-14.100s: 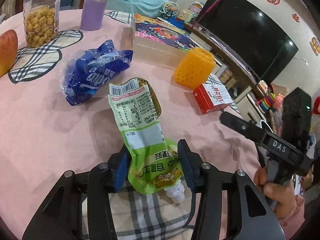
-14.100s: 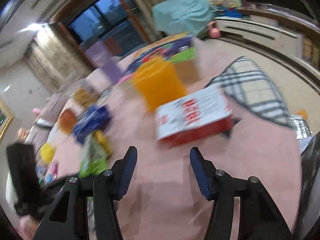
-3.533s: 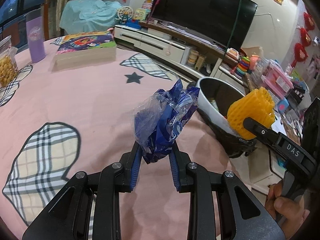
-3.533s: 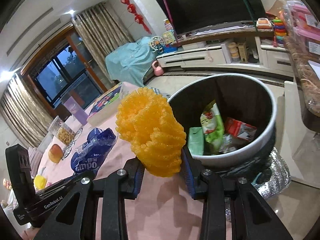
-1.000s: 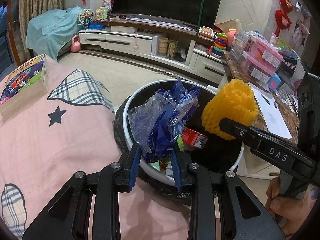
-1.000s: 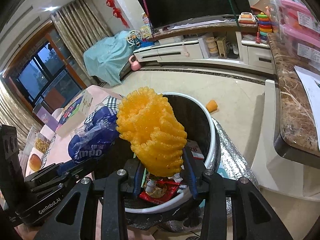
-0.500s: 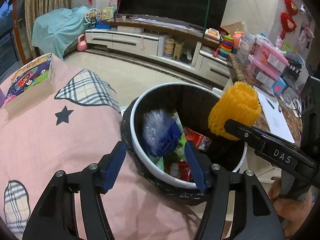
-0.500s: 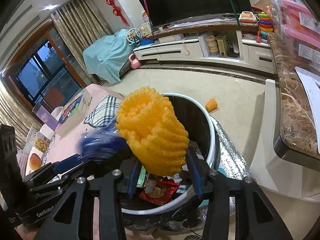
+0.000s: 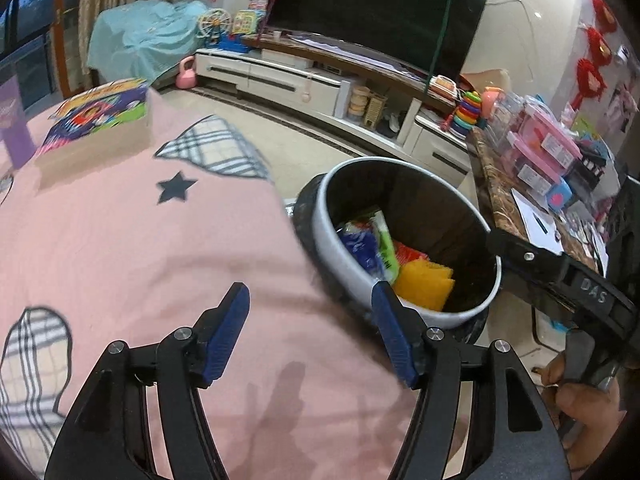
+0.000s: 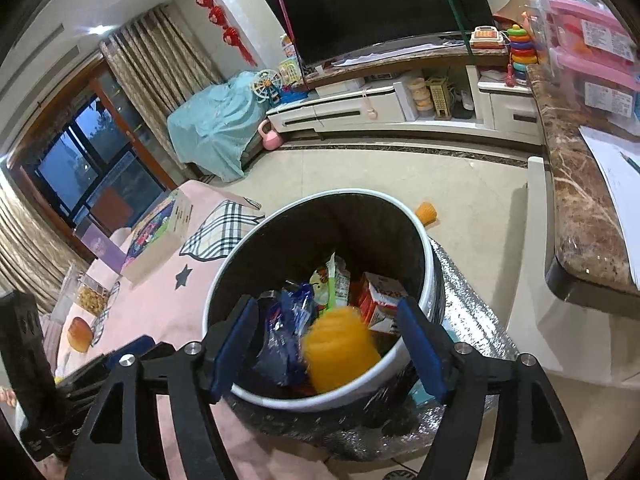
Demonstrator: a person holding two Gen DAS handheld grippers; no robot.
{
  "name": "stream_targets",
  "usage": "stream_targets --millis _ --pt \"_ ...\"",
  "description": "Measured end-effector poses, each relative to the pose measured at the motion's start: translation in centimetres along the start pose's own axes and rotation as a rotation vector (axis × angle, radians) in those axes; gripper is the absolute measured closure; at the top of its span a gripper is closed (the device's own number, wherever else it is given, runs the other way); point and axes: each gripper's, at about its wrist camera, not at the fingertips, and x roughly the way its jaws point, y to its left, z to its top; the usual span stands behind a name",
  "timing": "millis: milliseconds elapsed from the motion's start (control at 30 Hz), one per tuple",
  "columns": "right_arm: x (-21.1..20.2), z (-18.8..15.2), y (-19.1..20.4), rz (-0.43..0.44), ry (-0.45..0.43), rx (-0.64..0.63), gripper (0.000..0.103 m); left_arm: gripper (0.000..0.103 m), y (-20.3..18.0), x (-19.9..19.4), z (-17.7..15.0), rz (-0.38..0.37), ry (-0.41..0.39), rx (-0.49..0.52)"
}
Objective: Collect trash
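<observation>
both claws point(image 9: 310, 332) point(image 10: 326, 342) just spread, empty; orange foam net point(image 10: 338, 354), seemingly blurred, in bin point(image 10: 320, 398).

A dark television point(image 9: 376, 12) stands above a long white cabinet point(image 9: 304, 84), beige curtains point(image 10: 160, 76) beside dark windows point(image 10: 84, 172).

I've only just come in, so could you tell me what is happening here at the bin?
A person is clearing trash with a hand-held gripper in each hand. Both have just been opening, and nothing is between the jaws of the left hand-held gripper or the right hand-held gripper. The blue wrapper and the orange foam net now lie in the trash bin, on other packaging.
</observation>
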Motion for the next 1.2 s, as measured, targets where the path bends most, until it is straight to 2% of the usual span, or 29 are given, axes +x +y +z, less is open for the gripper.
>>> stream_targets --millis 167,233,533,633,800,933,1000,1067,1133,1200 --pt "-1.7 -1.7 0.6 0.014 -0.046 0.025 0.018 0.037 1.6 -1.9 -1.8 0.003 -0.029 -0.043" --pt "-2.5 -2.6 1.1 0.016 -0.069 0.028 0.013 0.036 2.1 -2.7 -2.5 0.0 -0.043 -0.053" --pt "-4.9 -6.5 3.7 0.005 -0.141 0.013 0.009 0.025 3.8 -7.6 -6.1 0.037 -0.171 -0.053" --pt "-5.7 -7.7 4.7 -0.014 -0.172 -0.017 0.007 0.02 4.1 -9.4 -7.6 0.067 -0.232 -0.034" --pt "-7.1 -9.3 6.8 -0.048 -0.226 -0.1 0.005 0.006 4.1 -11.7 -9.4 0.131 -0.319 -0.001" --pt "-8.8 -9.8 8.6 -0.072 -0.282 -0.178 0.004 0.003 4.2 -13.9 -10.2 0.169 -0.401 0.001" --pt "-10.1 -9.8 9.6 -0.088 -0.332 -0.215 0.001 0.0 4.4 -15.7 -10.9 0.227 -0.502 -0.012" --pt "-11.7 -10.0 10.3 -0.104 -0.407 -0.244 0.0 0.0 4.7 -16.5 -11.3 0.268 -0.552 -0.014" --pt "-12.2 -10.5 10.8 -0.133 -0.447 -0.257 0.0 0.0 5.1 -16.6 -11.7 0.285 -0.545 -0.013" --pt "-11.9 -10.8 10.9 -0.155 -0.445 -0.268 0.0 0.0 5.5 -16.5 -12.2 0.285 -0.532 -0.016"
